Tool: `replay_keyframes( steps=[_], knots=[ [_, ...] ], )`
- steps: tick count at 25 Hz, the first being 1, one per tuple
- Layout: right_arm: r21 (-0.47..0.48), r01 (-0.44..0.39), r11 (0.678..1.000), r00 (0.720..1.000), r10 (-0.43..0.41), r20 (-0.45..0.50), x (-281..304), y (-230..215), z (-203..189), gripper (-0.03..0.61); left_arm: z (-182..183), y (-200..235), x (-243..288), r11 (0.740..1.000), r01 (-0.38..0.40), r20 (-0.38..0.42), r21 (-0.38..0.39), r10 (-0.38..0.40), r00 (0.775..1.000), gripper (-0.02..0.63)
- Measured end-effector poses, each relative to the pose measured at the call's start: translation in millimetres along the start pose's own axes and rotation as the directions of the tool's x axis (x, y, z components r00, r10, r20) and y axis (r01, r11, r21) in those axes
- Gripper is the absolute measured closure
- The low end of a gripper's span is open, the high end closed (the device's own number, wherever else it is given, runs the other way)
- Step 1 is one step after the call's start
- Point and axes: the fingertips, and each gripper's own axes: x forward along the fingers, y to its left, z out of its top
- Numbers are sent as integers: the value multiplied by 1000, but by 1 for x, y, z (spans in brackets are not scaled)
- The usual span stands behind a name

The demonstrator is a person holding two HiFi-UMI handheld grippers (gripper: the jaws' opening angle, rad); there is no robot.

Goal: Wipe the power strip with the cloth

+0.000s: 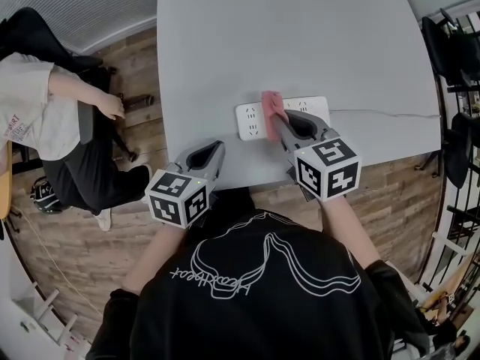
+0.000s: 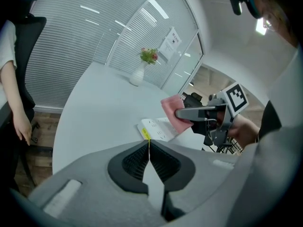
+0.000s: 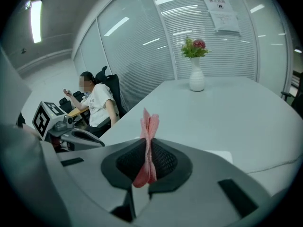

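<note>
**First:** Cloth, where is it?

**Second:** The pink cloth (image 1: pixel 271 103) is pinched in the right gripper (image 1: pixel 276 121). The jaws are clamped on a bunched fold of it, and the loose end sticks up past the tips.

**First:** And the power strip?

**Second:** The white power strip (image 1: pixel 251 122) lies flat on the grey table (image 1: pixel 300 43). It is close to the near edge, about midway along it. The cloth sits over the middle of the strip, with sockets showing on either side. I can't tell whether it presses down or only brushes the strip.

**First:** Is the strip plugged in?

**Second:** A thin cable (image 1: pixel 382 113) runs from its right end toward the table's right edge.

**First:** What about the other hand?

**Second:** The left gripper (image 1: pixel 219 148) is at the near edge, just left of the strip and not touching it. Its jaws are closed together with nothing between them.

**First:** Anything else on the table?

**Second:** A white vase of flowers (image 3: pixel 196 78) stands at the far edge, well apart from the strip. Off the table's left edge a seated person (image 1: pixel 45 118) in a white shirt leans forward over the wooden floor.
</note>
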Motion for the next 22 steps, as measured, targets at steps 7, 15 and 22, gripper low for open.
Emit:
replay_keyframes(
  steps=[7, 15, 22],
  knots=[
    [14, -115, 993, 992, 116, -49, 30, 34, -10, 541, 1, 6, -3, 1000, -10, 10, -11, 10, 1000, 598],
    [-10, -132, 991, 986, 130, -106, 51, 49, -24, 541, -3, 13, -4, 1000, -15, 5, -22, 15, 1000, 598],
    [-59, -93, 994, 988, 85, -132, 55, 47, -29, 541, -4, 13, -2, 1000, -14, 0, -25, 14, 1000, 598]
  ],
)
